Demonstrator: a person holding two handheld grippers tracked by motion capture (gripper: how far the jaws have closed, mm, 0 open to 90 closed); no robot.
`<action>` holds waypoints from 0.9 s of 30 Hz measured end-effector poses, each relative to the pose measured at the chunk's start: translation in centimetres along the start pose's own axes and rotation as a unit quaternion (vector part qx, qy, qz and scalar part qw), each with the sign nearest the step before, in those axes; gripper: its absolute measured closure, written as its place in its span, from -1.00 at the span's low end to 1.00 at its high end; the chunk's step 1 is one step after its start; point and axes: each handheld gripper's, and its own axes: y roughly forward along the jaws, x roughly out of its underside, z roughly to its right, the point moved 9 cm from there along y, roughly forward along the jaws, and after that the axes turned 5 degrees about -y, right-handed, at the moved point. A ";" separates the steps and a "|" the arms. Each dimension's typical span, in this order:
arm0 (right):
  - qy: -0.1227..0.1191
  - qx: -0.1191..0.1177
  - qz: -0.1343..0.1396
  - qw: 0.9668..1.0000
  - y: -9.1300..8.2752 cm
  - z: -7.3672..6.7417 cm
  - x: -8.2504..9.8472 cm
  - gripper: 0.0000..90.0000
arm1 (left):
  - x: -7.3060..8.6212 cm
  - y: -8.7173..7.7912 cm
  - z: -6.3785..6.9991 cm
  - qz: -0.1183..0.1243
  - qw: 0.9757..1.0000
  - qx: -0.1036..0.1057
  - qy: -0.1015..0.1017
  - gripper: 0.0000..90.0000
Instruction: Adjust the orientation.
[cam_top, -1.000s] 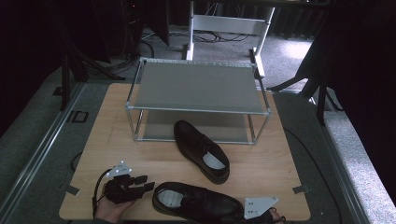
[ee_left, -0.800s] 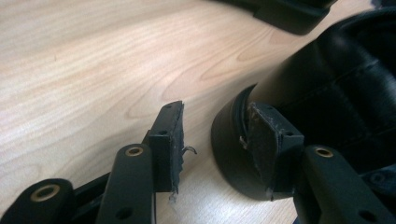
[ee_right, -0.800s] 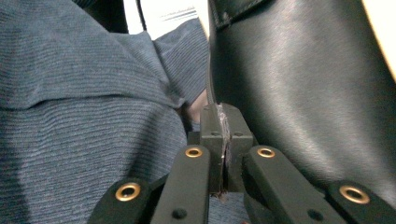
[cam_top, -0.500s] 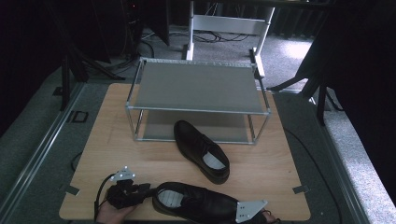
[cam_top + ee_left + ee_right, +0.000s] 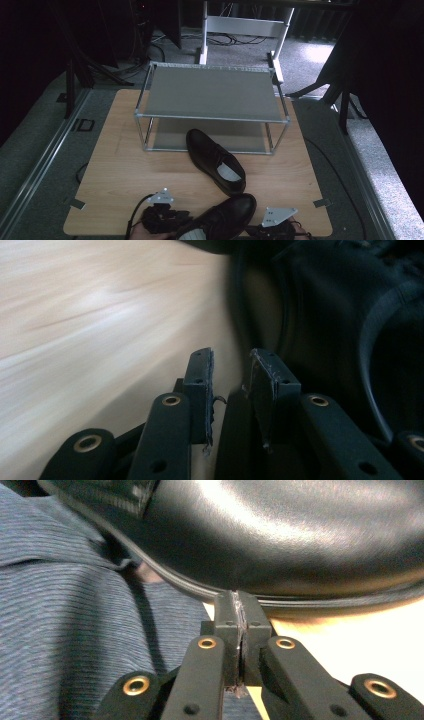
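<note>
High view: wooden table [image 5: 125,170] carrying a two-tier metal rack [image 5: 212,92]; one black shoe [image 5: 216,161] lies just in front of the lower shelf, toe toward the rack. A second black shoe [image 5: 220,217] sits at the near edge between the two grippers; a second ago it lay flat along that edge, and now its toe has swung up toward the first shoe. The left gripper [image 5: 162,219] has moved in against its heel end, and the right gripper [image 5: 275,229] has slid left, close to its toe side. Left gripper view: jaws slightly parted with nothing between them, the dark shoe opening just beside them. Right gripper view: jaws pressed together, empty, tips under the shoe's glossy sole edge; a blue striped sleeve [image 5: 60,630] behind. Judgement: the near shoe is being turned for shelving.
</note>
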 end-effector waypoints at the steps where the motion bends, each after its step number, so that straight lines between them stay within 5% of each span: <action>1: -0.003 -0.004 0.001 1.000 0.0 -0.2 0.0 0.94 | -0.2 0.1 0.3 -0.002 1.000 0.009 0.001 0.51; 7: -0.003 -0.030 0.019 0.999 0.2 -1.7 -0.4 0.89 | -1.0 0.6 1.0 -0.009 1.000 0.017 0.019 0.46; 14: -0.033 -0.069 0.022 0.997 2.0 -4.5 -1.8 0.87 | -1.4 1.9 0.9 -0.023 0.999 0.034 0.026 0.53; 19: -0.014 -0.065 0.031 0.997 2.5 -4.3 -2.1 0.98 | -2.0 2.9 1.1 -0.030 0.998 0.053 0.028 0.77; 27: 0.007 -0.054 0.047 0.997 2.5 -3.6 -2.3 0.99 | -2.6 4.0 1.0 -0.041 0.997 0.046 0.037 1.00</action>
